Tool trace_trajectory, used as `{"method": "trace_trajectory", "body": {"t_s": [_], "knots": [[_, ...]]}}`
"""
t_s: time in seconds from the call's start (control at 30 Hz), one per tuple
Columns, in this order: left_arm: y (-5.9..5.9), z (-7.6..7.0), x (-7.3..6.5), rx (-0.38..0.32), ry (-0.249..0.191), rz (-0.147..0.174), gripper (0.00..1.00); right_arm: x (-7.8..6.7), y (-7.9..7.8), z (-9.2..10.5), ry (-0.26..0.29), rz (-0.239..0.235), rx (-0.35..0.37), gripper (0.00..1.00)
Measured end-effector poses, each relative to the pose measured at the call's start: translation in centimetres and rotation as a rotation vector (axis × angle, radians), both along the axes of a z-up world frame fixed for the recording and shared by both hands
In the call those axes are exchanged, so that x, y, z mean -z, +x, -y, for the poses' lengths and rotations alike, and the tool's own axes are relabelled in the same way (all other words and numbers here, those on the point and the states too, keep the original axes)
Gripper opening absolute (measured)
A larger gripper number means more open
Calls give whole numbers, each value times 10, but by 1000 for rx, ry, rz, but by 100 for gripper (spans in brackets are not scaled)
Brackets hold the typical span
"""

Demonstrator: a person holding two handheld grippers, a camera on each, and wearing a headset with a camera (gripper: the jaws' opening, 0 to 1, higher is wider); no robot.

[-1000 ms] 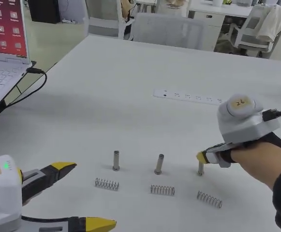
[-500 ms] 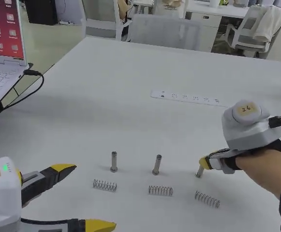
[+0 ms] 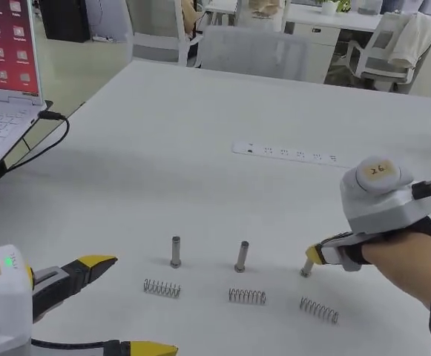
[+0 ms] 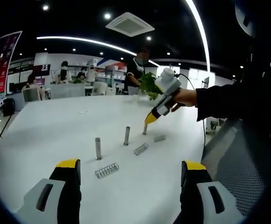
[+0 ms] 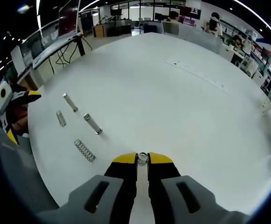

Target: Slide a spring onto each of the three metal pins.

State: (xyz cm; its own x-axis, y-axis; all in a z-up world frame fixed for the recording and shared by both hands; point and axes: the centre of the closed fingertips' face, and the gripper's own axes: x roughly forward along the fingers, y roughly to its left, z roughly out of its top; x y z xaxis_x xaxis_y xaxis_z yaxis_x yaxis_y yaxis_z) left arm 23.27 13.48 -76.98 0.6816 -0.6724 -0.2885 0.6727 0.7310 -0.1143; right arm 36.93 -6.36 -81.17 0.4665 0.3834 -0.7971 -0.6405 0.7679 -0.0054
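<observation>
Three short metal pins stand in a row on the white table: the left pin (image 3: 176,251) (image 4: 98,148) (image 5: 70,101), the middle pin (image 3: 242,256) (image 4: 127,136) (image 5: 93,123) and the right pin (image 3: 306,268) (image 4: 144,129). A spring lies in front of each: left spring (image 3: 162,288) (image 4: 107,170), middle spring (image 3: 246,297) (image 4: 141,149), right spring (image 3: 319,309) (image 4: 160,138). My right gripper (image 3: 313,256) (image 5: 142,161) is shut on the top of the right pin, which leans. My left gripper (image 3: 126,304) (image 4: 131,165) hangs open at the near left, short of the left spring, holding nothing.
A white power strip (image 3: 285,154) lies across the table beyond the pins. An open laptop (image 3: 0,81) with a black cable (image 3: 48,137) sits at the far left edge. Office chairs (image 3: 252,48) stand behind the table's far end.
The right gripper has stayed on the right pin, which stood upright a second ago and now leans. The left gripper has barely moved. The springs lie as before.
</observation>
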Motion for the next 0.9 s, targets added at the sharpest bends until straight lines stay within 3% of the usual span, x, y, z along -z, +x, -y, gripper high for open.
{"method": "trace_trajectory", "body": {"t_s": [0.9], "knots": [[1,1,3,1,-1,-6,86,0,0,2,10,8,-13,6]]}}
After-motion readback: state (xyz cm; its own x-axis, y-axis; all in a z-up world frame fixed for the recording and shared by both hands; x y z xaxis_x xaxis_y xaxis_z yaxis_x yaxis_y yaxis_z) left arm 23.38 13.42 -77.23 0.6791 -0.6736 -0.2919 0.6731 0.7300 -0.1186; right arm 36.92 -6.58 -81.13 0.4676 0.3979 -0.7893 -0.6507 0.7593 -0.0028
